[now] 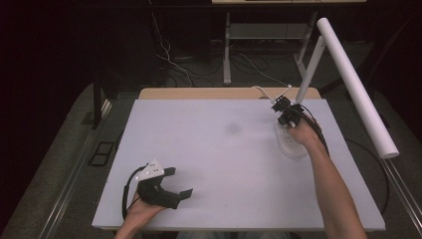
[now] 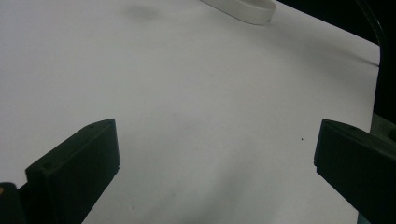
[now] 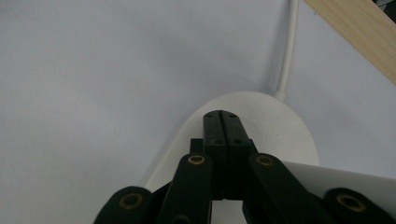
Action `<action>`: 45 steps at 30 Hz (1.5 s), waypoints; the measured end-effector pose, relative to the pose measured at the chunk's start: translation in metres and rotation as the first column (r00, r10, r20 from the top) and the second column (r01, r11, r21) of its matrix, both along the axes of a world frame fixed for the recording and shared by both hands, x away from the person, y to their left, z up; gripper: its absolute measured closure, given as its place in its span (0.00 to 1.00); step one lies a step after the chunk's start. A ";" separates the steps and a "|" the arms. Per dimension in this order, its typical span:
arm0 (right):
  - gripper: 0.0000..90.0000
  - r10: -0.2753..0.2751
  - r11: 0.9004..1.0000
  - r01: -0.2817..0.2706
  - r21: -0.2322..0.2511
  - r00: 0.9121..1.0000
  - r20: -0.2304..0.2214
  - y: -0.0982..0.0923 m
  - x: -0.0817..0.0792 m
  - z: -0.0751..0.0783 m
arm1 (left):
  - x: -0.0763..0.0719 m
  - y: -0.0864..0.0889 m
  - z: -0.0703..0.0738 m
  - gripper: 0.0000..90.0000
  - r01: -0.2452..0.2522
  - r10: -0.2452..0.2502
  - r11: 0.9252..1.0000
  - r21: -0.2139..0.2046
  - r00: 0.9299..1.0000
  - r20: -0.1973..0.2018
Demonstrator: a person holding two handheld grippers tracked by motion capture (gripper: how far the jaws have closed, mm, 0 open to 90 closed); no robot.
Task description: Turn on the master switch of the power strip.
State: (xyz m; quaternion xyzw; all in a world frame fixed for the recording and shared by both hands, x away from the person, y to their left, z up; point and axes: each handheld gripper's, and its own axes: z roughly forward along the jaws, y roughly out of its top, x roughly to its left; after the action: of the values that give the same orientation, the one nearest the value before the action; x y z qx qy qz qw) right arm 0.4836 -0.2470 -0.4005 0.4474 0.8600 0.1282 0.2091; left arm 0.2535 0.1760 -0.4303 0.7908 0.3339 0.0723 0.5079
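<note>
Now we press right gripper, jaws closed together, nothing between them, tip down on lamp base at table's far right; lamp looks unlit, switching seemingly pending; left gripper wide open, empty, resting near edge

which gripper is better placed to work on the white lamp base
Right. The right gripper is shut with its tips over the white lamp base at the table's far right. The left gripper is open, near the front left edge of the table, far from the base.
</note>
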 end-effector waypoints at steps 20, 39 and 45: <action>1.00 -0.012 1.000 0.012 0.013 1.000 -0.011 -0.001 -0.001 -0.002 | -0.001 0.000 -0.001 0.00 0.005 -0.005 1.000 0.009 1.000 0.004; 1.00 0.001 1.000 -0.001 -0.031 1.000 0.001 -0.001 -0.003 -0.002 | 0.001 0.001 -0.001 0.00 0.001 -0.001 1.000 0.010 1.000 0.003; 1.00 0.006 1.000 -0.006 -0.031 1.000 -0.003 -0.001 -0.002 0.001 | 0.002 0.000 -0.001 0.00 0.001 -0.001 1.000 0.007 1.000 -0.001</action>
State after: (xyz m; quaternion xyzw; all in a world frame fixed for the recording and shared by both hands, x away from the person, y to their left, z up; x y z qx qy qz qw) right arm 0.4814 -0.2480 -0.4000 0.4418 0.8635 0.1150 0.2146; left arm 0.2551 0.1765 -0.4315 0.7927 0.3334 0.0728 0.5051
